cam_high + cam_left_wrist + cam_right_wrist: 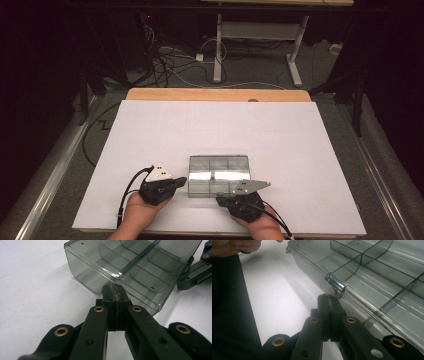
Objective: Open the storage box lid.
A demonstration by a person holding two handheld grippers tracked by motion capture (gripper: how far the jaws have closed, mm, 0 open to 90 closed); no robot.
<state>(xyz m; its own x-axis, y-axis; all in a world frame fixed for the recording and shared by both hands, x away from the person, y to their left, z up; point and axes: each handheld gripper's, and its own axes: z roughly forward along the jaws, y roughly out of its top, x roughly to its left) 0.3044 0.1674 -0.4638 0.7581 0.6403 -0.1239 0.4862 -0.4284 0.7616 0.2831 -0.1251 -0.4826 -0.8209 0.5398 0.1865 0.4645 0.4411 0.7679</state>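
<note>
A person sits at a table covered by a big white sheet (220, 130) and holds a black gripper in each hand. Between the two grippers lies a clear smoky plastic box (218, 175) with little walls inside that split it into small rooms. The lid of the box is down. The left gripper (183, 181) is just beside the left end of the box, with its tips close against the end wall. In the left gripper view its two black jaws are pressed flat together, with nothing between them, and the corner of the box (130, 270) sits right in front of the tips; I cannot tell if they quite touch it. The right gripper (220, 198) is at the near long side of the box, toward the person. In the right gripper view its jaws are pressed together too, holding nothing, and they point at a small shiny clasp (335, 285) on the box's front edge, just past the tips. Each gripper has a grey three-cornered plate on top and a black cable trailing back past the hand. The person's left hand (141, 212) and right hand (261, 227) come in from the near edge of the table.
</note>
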